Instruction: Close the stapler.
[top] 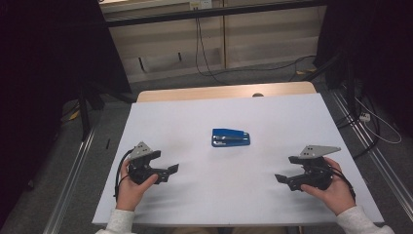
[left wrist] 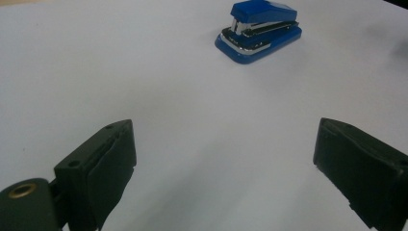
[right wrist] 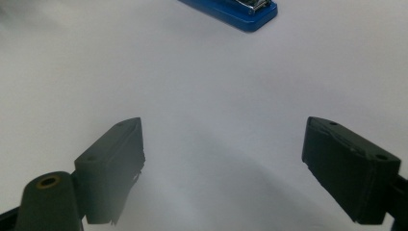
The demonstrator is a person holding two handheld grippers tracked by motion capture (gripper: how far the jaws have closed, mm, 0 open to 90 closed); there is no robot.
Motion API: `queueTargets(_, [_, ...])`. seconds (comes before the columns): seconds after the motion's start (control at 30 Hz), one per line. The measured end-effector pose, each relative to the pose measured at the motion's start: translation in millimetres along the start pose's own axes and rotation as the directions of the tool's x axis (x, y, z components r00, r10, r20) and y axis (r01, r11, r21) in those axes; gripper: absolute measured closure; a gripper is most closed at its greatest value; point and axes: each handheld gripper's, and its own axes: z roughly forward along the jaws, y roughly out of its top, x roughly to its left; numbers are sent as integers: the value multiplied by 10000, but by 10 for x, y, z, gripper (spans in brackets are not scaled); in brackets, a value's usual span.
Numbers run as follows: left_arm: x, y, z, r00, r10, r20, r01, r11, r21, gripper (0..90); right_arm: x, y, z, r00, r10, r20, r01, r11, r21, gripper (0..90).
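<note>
White desk point(top: 292, 117), pretty bare. Left gripper point(top: 168, 171) sits near the front-left corner and right gripper point(top: 282, 178) near the front-right, both with jaws spread wide, gripping nothing. Blue stapler point(top: 230, 137) lies mid-desk, well apart from both.

The stapler point(left wrist: 259, 30) at upper centre looked like glossy blue plastic with shiny metal parts. The white tabletop point(left wrist: 183, 106) was smooth and matt. Each claw's jaws looked matt black.

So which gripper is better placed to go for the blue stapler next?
Slight edge to the left gripper: open, empty, and a little nearer the stapler, whose whole body sits ahead of its jaws. The right gripper, also open, sits a little farther off. Either could reach.
</note>
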Motion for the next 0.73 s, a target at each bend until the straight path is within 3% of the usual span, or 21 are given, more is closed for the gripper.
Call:
queueTargets(0.4, [35,-168,-209,9998,-158,-123,158,9999,23,79,7,-16,-2,10000,-46,-75,47,10000,39,145])
queueTargets(0.73, [54,-217,-242,9994,-295,-159,293,9995,-96,79,1,-25,-2,9999,-72,-73,72,9999,78,145])
